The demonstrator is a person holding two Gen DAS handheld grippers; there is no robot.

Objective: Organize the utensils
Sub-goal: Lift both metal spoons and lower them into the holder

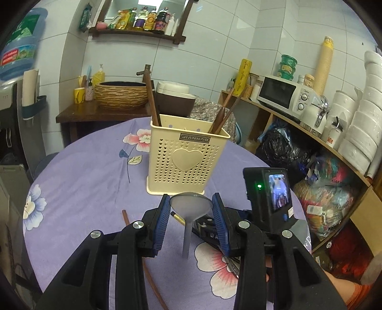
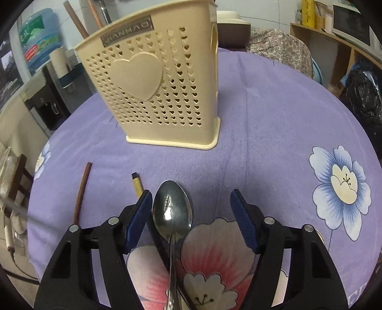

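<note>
Brown chopstick (image 2: 82, 190) beside metal spoon (image 2: 172, 211)

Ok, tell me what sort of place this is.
Probably a home kitchen or dining corner: a microwave on a shelf, sauce bottles on a wall rack, and a utensil holder on a cloth-covered table.

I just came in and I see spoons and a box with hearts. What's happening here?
A person is tidying utensils with a hand-held gripper in each hand. The left hand-held gripper is holding a pale grey spoon by its bowl, lifted in front of the cream holder, which already has brown chopsticks in it. The right hand-held gripper is open around a shiny metal spoon lying on the purple flowered tablecloth. A brown chopstick still lies there.
</note>
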